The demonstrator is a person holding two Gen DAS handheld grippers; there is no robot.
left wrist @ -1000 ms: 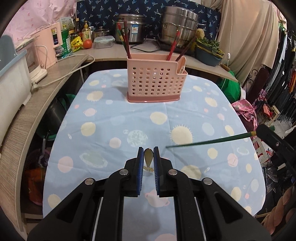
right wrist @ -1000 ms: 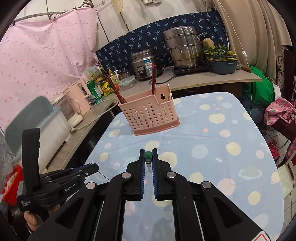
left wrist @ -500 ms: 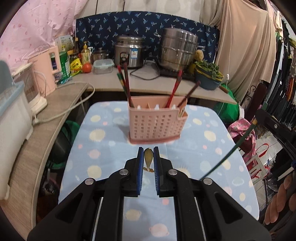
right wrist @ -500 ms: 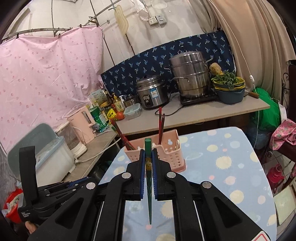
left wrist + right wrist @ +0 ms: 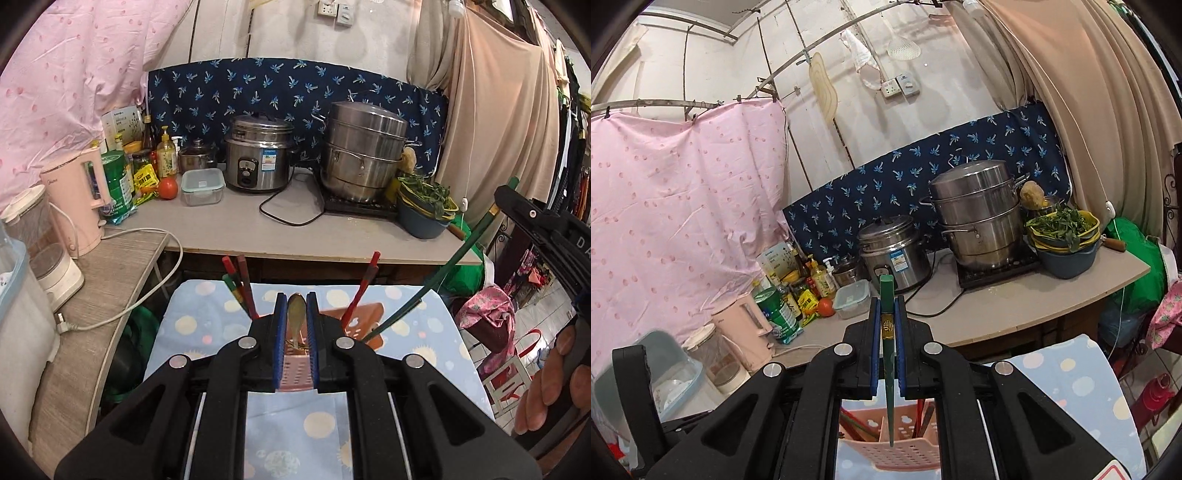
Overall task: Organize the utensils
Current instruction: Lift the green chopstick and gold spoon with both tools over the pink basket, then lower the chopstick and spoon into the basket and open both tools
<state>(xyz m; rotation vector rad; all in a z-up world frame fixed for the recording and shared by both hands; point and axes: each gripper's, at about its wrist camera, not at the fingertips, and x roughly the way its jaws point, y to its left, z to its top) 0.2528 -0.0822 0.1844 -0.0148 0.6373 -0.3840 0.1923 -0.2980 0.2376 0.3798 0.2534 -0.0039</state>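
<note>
My right gripper (image 5: 887, 325) is clamped tight on the green chopstick (image 5: 888, 373), pads pinching it just below its square top end with the gold band sitting between them. The stick hangs nearly straight down from the jaws, long axis close to vertical, and its thin tip is right over the pink utensil holder (image 5: 905, 450), which I see directly below me. In the left wrist view the same chopstick slants down from the upper right, and its tip is at the holder's right end.

My left gripper (image 5: 296, 321) is closed narrow on a small metal spoon (image 5: 296, 314); the bowl stands up between the blue pads and the handle points down. The holder (image 5: 364, 325) lies just ahead of and below these jaws, mostly hidden behind them, with only its right end and a strip of perforated wall between the pads showing.

The holder stands on the spotted blue tablecloth (image 5: 406, 302), near the table's far edge, the one next to the grey counter (image 5: 258, 229). Red chopsticks (image 5: 360, 291) lean out of it on the right and a red-and-green bunch (image 5: 240, 288) on the left.

Here's what matters: both utensils are upright and both sit above the holder, so what's left is a drop, not a reach. The right one looks nearer to going in, tip already at the opening. I'd lower it straight along its own axis, minding the red chopstick beside it. Which compartment it's over, I can't tell.
</note>
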